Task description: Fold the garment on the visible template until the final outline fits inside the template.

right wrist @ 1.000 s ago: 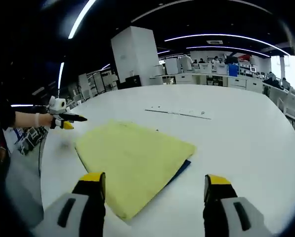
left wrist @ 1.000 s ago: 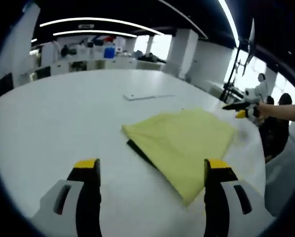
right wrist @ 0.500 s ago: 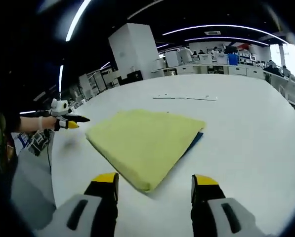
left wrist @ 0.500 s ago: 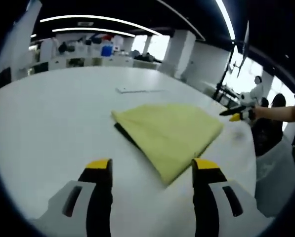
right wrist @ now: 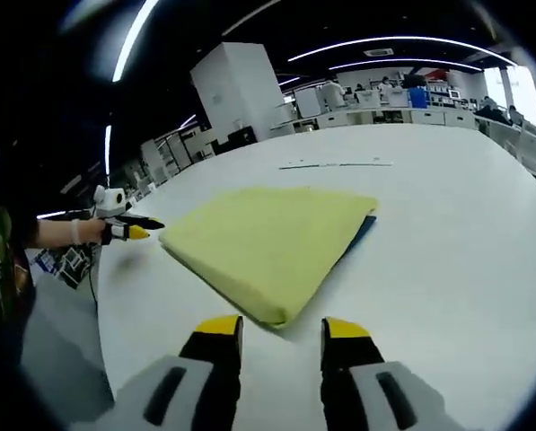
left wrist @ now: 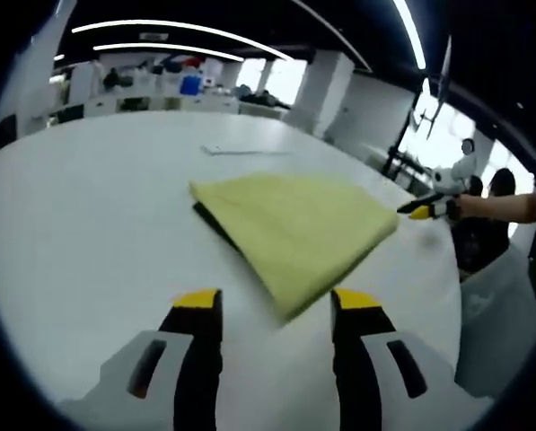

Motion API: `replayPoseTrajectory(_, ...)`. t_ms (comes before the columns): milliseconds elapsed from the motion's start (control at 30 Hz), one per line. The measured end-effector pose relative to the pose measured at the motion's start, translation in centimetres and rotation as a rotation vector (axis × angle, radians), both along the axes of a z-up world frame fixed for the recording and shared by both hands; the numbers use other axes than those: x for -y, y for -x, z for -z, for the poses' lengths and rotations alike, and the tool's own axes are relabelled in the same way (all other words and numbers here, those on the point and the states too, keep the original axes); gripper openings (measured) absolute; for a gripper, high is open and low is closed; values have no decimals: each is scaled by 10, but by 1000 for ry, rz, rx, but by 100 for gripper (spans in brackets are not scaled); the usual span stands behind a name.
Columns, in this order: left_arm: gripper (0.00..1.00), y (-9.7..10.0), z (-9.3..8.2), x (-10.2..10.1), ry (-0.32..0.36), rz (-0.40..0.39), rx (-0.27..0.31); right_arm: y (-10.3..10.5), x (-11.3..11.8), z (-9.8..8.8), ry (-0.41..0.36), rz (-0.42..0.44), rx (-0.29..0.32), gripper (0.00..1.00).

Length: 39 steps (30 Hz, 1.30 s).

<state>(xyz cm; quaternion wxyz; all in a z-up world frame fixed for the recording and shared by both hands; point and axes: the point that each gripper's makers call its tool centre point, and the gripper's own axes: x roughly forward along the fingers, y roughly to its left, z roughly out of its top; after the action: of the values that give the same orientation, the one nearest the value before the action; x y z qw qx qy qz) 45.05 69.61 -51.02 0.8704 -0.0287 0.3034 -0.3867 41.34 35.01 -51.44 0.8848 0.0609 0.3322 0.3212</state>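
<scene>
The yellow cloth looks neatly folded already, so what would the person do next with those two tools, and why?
Probably just check the fit and stop. The yellow cloth lies flat as a folded rectangle on the white table, with the dark template peeking out along one edge. Both tools, left and right, are off it, holding nothing. At most, nudge the cloth over that dark edge.

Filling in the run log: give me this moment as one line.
garment: folded, flat on table | template: dark edge shows beneath | left hand-held gripper: open, empty, near corner | right hand-held gripper: open, empty
</scene>
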Motion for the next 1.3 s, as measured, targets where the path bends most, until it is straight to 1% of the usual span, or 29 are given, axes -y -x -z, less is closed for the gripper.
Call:
replayPoseTrajectory(67,35,2,3,2,0,4,-6,0,-1,4,9,-5,2,21)
replayPoseTrajectory(200,25,5,8,4,-4,3,-16,0,-1,9,7,5,-10,16)
replayPoseTrajectory(267,22,6,9,6,-2,7,-21,0,-1,10,-6,13,-19,13)
replayPoseTrajectory(400,20,5,13,8,-14,15,-24,-1,-2,11,-23,24,-19,10)
replayPoseTrajectory(467,18,5,15,9,-17,19,-30,-2,-3,12,-34,32,-31,7)
replayPoseTrajectory(533,15,5,16,11,-17,21,-31,-1,-4,16,-23,26,-33,4)
replayPoseTrajectory(567,14,4,17,11,-16,21,-34,0,-5,15,-30,26,-34,2)
replayPoseTrajectory(733,4,6,20,14,-24,33,-33,2,-2,15,-40,33,-42,0)
replayPoseTrajectory(867,2,7,19,15,-27,36,-26,3,0,9,-50,32,-27,0)
replayPoseTrajectory(967,1,7,16,12,-18,31,-29,4,2,3,-48,13,-6,0)
replayPoseTrajectory(1033,1,7,14,12,-11,28,-31,7,3,-1,-42,-24,19,0)
replayPoseTrajectory(1067,1,8,14,12,-9,29,-32,8,4,-2,-41,-28,18,0)
replayPoseTrajectory(1133,1,9,12,13,-9,34,-30,11,5,-5,-22,-70,54,0)
replayPoseTrajectory(1167,1,9,12,13,-8,35,-32,12,6,-6,-25,-65,47,0)
replayPoseTrajectory(1300,1,15,11,13,-5,51,-40,18,6,-10,-37,-90,42,0)
